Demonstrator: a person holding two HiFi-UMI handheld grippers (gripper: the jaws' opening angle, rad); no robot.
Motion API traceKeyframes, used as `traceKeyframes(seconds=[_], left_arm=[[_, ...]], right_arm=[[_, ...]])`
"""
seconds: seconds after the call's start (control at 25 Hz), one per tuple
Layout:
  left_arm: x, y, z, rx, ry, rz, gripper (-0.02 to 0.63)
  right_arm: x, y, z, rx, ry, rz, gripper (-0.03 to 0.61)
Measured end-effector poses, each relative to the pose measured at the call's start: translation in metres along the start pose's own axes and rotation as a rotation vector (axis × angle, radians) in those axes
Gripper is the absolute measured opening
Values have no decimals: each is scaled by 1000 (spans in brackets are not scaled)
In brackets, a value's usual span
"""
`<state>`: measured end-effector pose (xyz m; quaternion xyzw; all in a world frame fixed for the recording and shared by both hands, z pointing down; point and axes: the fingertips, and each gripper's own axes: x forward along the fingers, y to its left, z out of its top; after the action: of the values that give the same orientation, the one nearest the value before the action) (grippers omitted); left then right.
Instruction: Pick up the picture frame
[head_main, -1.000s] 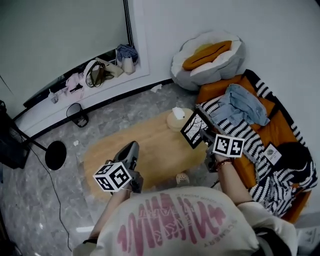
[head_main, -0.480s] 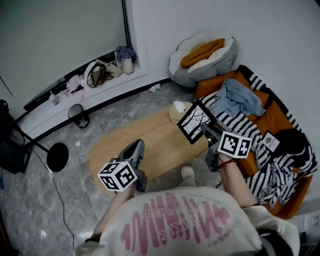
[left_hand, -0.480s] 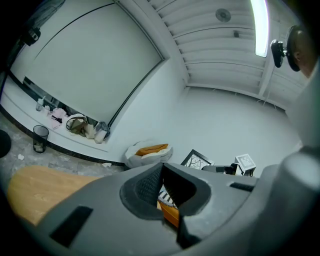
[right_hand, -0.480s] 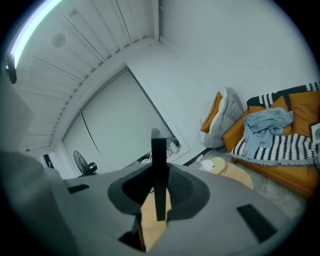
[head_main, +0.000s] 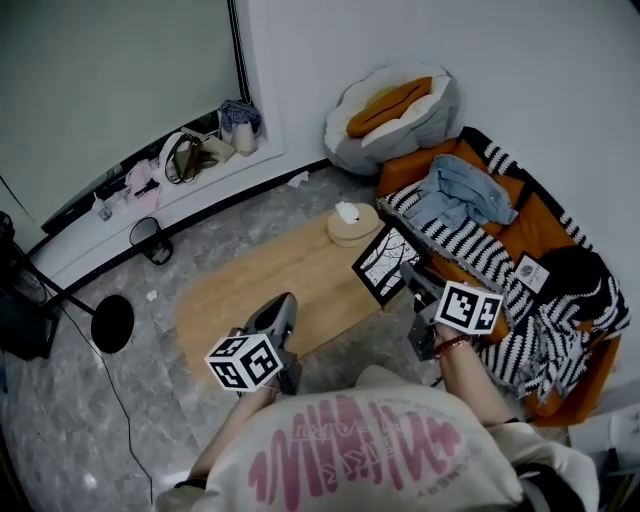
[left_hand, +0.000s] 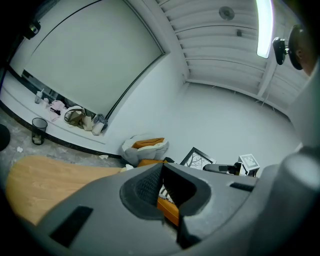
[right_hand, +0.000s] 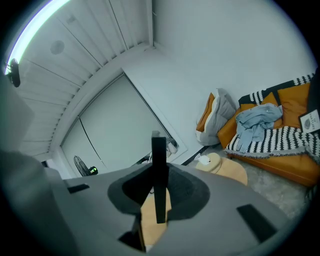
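Right gripper (right_hand: 159, 197): jaws were clamped on one edge of the picture frame (head_main: 386, 264); its own view showed the frame edge-on and upright between them.
Why that hold: gripping by the rim kept the jaws off the picture face and left it in sight, as I judged it.
Frame position: tilted, above the right end of the wooden table (head_main: 250, 295), between the table and the orange sofa (head_main: 545, 235). It looked lifted clear of the tabletop, so the pick-up seemed about done.
Left gripper (left_hand: 163, 169): jaws were together with nothing between them, held low over the near edge of the table, well apart from the frame. Probably parked there out of the way.
Edges: the frame's far corner was near a round tissue holder (head_main: 352, 224) at the table's far right end, not touching. The sofa's striped blanket (head_main: 470, 250) lay just to the right.
Open room: space upward and toward the person looked free; the table's left stretch lay bare. Swinging right risked brushing the sofa.
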<state>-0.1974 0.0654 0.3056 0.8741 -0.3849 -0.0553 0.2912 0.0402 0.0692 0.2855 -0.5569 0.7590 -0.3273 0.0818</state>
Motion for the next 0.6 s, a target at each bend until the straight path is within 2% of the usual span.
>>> traceKeyframes(seconds=[0.2, 0.6], left_arm=[[15, -10, 0, -9, -4, 6, 3], [50, -53, 17, -4, -61, 25, 3]], right_arm=[[-5, -11, 5, -3, 18, 5, 77], [-16, -43, 47, -37, 46, 24, 77]])
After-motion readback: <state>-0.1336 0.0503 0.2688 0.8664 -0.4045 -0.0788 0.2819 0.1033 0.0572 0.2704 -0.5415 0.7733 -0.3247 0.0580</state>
